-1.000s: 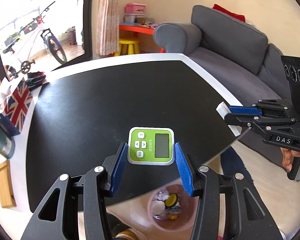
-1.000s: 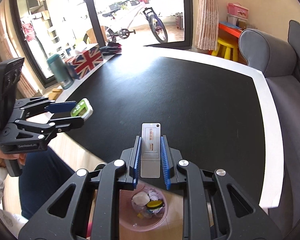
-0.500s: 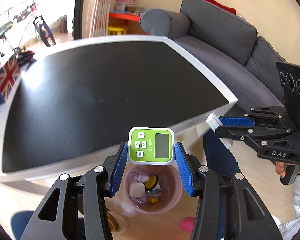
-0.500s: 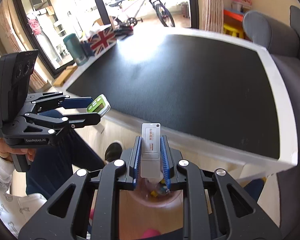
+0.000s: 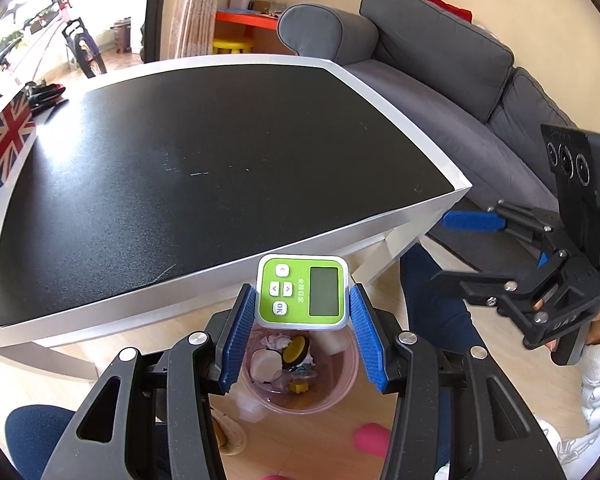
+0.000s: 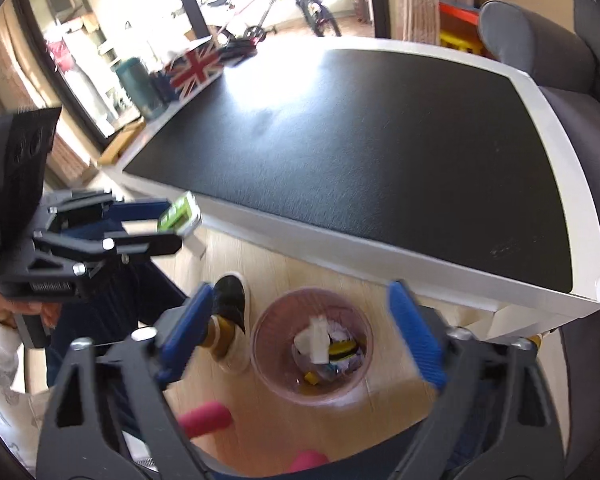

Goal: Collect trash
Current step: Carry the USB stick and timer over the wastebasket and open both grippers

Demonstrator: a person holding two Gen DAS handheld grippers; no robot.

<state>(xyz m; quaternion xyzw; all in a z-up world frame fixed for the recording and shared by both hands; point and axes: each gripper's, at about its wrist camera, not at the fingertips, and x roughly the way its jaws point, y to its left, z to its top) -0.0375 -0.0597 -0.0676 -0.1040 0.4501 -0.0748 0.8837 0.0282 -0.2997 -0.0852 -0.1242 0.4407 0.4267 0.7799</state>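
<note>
My left gripper point(image 5: 301, 294) is shut on a green digital timer point(image 5: 302, 292) with a grey screen and holds it above the pink bin point(image 5: 342, 394) on the floor. The same timer point(image 6: 180, 214) shows at the left of the right wrist view, held in the left gripper point(image 6: 172, 226). My right gripper point(image 6: 300, 292) hangs over the bin point(image 6: 266, 364). Its jaws are opening wide and nothing is between the blue pads. A white card point(image 6: 314, 340) lies on top of the rubbish inside. In the left wrist view the right gripper point(image 5: 454, 252) is at the right edge.
A white table with a black top point(image 5: 220, 160) stands just beyond the bin. A grey sofa point(image 5: 440, 80) runs along its right side. A Union Jack box point(image 6: 196, 68) and a teal bottle point(image 6: 134, 84) sit at the far left. A person's shoe point(image 6: 228, 300) and a pink object point(image 6: 206, 416) are beside the bin.
The right gripper's jaws have sprung apart and the white card has left them for the bin. Both grippers have drawn back off the table and sunk over the bin.
</note>
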